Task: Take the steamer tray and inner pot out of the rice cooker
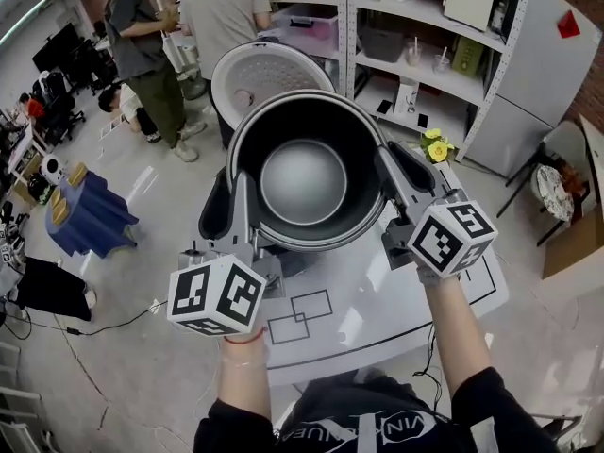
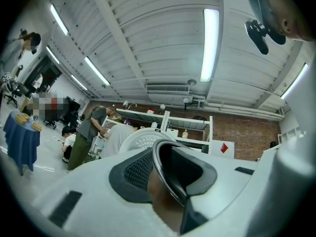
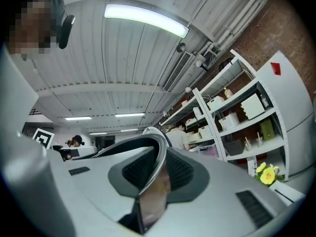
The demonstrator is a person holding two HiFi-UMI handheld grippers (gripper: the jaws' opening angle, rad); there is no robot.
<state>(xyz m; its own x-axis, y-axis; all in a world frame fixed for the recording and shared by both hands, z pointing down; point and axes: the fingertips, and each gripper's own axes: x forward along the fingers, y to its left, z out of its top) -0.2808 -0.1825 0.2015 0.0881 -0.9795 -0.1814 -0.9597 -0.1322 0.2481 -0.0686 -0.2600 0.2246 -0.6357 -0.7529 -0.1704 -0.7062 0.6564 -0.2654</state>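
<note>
I hold the dark inner pot (image 1: 307, 173) with both grippers, its grey bottom facing the head view. My left gripper (image 1: 231, 206) is shut on the pot's left rim, and my right gripper (image 1: 401, 173) is shut on the right rim. The rim (image 2: 165, 177) runs between the black pads in the left gripper view. In the right gripper view the rim (image 3: 155, 174) is likewise clamped between the pads. Behind the pot stands the rice cooker's open white lid (image 1: 269, 74). The pot hides the cooker's body. No steamer tray shows in any view.
A white table (image 1: 377, 300) with drawn rectangles lies below the pot. A yellow flower (image 1: 436, 146) sits at its far right corner. White shelves (image 1: 425, 26) with boxes stand behind. Two people (image 1: 151, 55) stand at the back left, near a blue-draped stand (image 1: 85, 210).
</note>
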